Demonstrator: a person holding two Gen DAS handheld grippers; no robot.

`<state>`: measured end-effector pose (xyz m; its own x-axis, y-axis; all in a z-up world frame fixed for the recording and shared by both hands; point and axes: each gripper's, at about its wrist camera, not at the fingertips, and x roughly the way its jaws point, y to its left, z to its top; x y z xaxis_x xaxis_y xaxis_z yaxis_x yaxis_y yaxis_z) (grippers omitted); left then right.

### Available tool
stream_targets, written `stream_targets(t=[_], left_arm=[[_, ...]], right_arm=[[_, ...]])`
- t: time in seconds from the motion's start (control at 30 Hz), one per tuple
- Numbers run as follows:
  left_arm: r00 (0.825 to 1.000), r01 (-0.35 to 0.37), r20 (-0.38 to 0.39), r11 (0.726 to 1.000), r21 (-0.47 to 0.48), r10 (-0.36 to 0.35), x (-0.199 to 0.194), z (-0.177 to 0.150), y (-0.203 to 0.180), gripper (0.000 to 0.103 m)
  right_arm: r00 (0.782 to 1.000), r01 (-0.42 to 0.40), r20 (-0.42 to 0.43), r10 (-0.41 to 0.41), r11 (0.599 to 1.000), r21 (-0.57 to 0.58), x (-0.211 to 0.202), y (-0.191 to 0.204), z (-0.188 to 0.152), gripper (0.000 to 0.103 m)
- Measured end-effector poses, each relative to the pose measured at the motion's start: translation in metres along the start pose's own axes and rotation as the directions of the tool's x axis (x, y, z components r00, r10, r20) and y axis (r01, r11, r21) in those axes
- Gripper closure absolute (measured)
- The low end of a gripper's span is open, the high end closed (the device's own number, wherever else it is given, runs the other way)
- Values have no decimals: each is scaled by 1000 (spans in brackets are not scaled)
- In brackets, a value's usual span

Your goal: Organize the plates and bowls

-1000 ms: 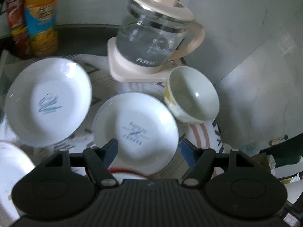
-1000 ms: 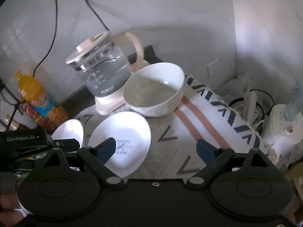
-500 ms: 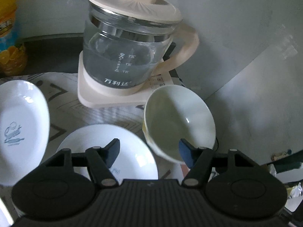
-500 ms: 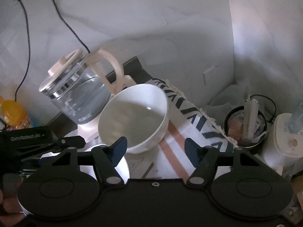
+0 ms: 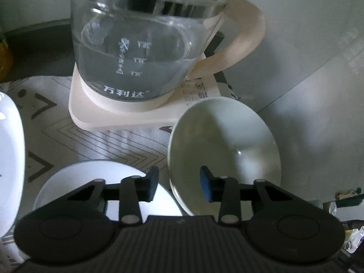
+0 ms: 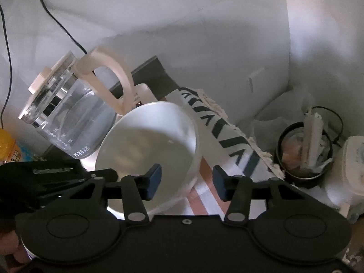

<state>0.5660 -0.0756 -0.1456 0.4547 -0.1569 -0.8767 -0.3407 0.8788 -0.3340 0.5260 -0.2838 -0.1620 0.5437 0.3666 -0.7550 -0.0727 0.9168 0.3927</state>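
Note:
A white bowl (image 5: 224, 150) (image 6: 147, 150) sits on the patterned cloth to the right of the kettle. My left gripper (image 5: 178, 186) is open, its two fingertips straddling the bowl's left rim. My right gripper (image 6: 186, 182) is open, its fingertips straddling the bowl's right rim. A white plate (image 5: 100, 188) lies below my left finger. A second white plate (image 5: 9, 159) lies at the far left. The left gripper's body (image 6: 45, 177) shows in the right wrist view.
A glass kettle (image 5: 141, 45) (image 6: 66, 118) with water stands on its cream base (image 5: 113, 113) just behind the bowl. An orange drink bottle (image 6: 9, 147) is at the left. A dark cup of clutter (image 6: 304, 150) and a white appliance (image 6: 348, 166) stand at the right by the wall.
Both grippers have moved forward to the bowl, which now lies between each pair of fingers. Both jaws have narrowed. The kettle looms closer.

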Motion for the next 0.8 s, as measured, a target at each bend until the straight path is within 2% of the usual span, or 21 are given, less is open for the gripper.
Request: stream_targets(t=[0.07, 0.2, 0.3, 0.43, 0.63, 0.8], left_arm=[[1000, -5, -8, 1000, -7, 4, 5, 1, 1, 68], [1000, 1, -22, 1000, -22, -2, 12, 2, 3, 81], [1000, -5, -24, 1000, -28, 4, 16, 1, 5, 86], [1000, -1, -18, 1000, -23, 1, 13, 0, 6, 88], [1000, 23, 6, 1000, 3, -23, -6, -5, 3, 88], [997, 64, 39, 998, 24, -65, -32, -10, 2, 88]], right_arm=[[1000, 1, -14, -1, 1000, 1, 8, -1, 1, 57], [999, 6, -35, -6, 1000, 7, 21, -1, 2, 66], [999, 13, -52, -14, 1000, -9, 29, 1, 1, 71], [997, 23, -75, -23, 1000, -2, 34, 0, -2, 79], [998, 24, -54, -25, 1000, -8, 20, 3, -7, 79], [1000, 29, 5, -29, 999, -21, -6, 12, -7, 79]])
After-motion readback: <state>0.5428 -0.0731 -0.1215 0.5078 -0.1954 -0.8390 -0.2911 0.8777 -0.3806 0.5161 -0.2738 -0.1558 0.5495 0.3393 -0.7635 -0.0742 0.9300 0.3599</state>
